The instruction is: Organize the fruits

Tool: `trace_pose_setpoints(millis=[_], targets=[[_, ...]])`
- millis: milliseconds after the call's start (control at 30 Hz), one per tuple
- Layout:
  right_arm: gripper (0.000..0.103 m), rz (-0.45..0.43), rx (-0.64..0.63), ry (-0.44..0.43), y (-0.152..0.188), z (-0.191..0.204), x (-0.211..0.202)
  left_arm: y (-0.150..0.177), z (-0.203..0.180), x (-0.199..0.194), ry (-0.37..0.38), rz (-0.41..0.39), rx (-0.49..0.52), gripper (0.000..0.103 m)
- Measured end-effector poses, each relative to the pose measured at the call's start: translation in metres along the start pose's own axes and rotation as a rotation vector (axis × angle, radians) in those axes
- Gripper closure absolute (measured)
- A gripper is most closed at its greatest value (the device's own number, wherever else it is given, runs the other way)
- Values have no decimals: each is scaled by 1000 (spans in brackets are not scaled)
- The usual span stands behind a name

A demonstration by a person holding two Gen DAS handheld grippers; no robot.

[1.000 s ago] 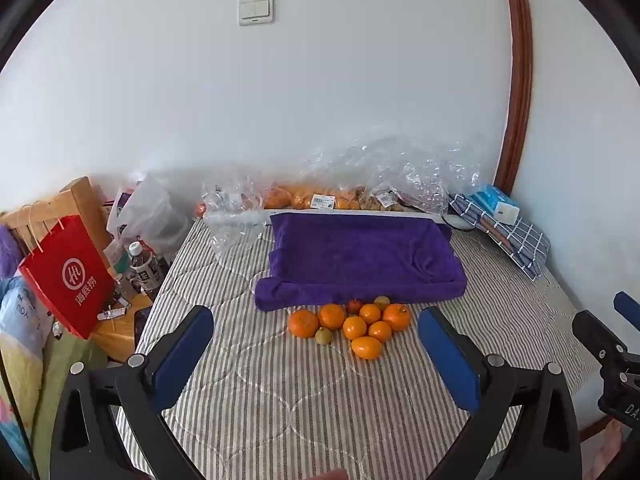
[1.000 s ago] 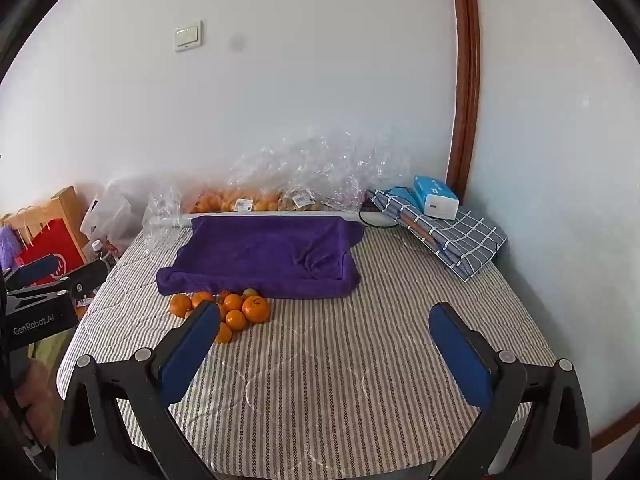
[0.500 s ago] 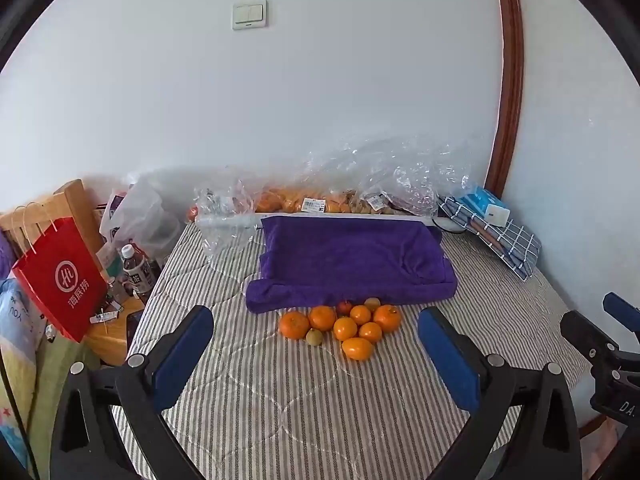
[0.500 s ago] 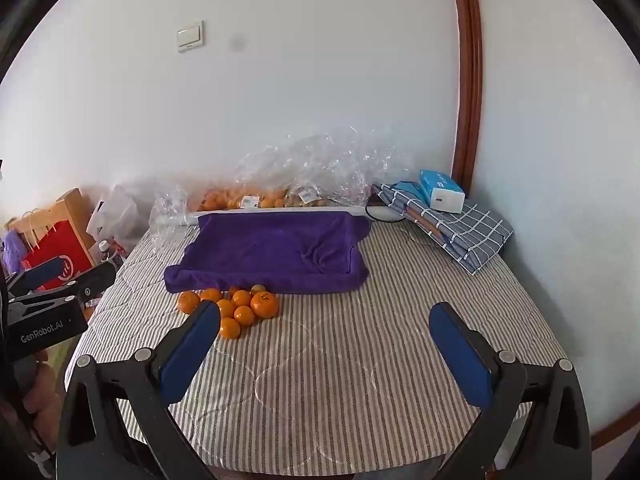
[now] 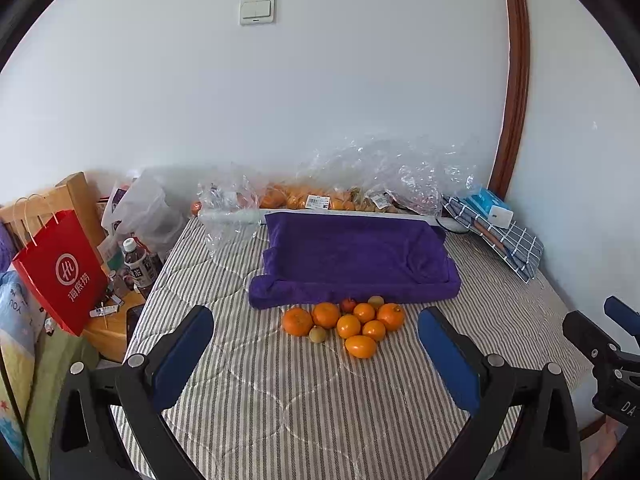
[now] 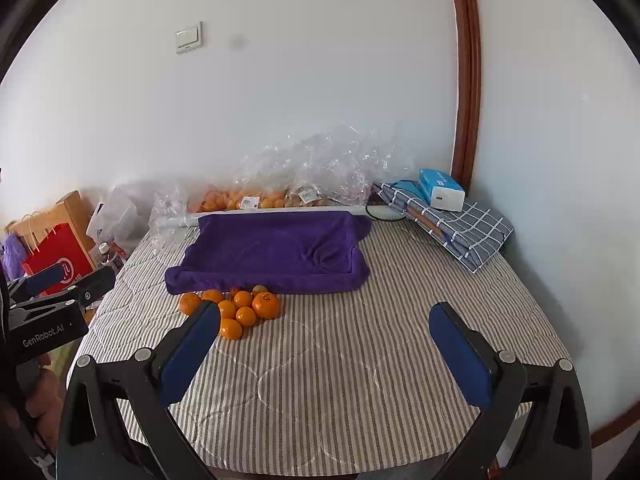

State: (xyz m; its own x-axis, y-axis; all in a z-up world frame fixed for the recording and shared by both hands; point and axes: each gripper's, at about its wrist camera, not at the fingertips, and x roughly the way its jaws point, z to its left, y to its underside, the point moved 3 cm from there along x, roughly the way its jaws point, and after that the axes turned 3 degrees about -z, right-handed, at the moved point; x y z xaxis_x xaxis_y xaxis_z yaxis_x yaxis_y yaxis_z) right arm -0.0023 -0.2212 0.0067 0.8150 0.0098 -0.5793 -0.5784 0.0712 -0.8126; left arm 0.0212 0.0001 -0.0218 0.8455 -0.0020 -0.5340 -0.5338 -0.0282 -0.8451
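Observation:
A pile of oranges [image 5: 348, 322] with a few small greenish and red fruits lies on the striped table cover, just in front of a purple towel-lined tray [image 5: 354, 260]. The pile [image 6: 240, 310] and the tray [image 6: 276, 252] also show in the right wrist view. My left gripper [image 5: 316, 330] is open and empty, held above the near part of the table, in line with the pile. My right gripper [image 6: 326, 322] is open and empty, to the right of the pile.
Clear plastic bags with more fruit [image 5: 320, 200] lie along the back wall. A folded checked cloth with a blue tissue box [image 6: 442, 190] sits at back right. A red paper bag [image 5: 60, 272], bottles and a wooden chair stand left of the table.
Both grippers have shifted slightly; in the right wrist view the table has slid right and a little closer. Nothing on the table has moved.

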Motion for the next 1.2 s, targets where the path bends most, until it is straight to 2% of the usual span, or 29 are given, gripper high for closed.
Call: trace_pose_setpoints(millis=[1200], targets=[[1, -12, -5, -22, 4, 7, -4, -2, 3, -6, 10, -6, -8, 0]])
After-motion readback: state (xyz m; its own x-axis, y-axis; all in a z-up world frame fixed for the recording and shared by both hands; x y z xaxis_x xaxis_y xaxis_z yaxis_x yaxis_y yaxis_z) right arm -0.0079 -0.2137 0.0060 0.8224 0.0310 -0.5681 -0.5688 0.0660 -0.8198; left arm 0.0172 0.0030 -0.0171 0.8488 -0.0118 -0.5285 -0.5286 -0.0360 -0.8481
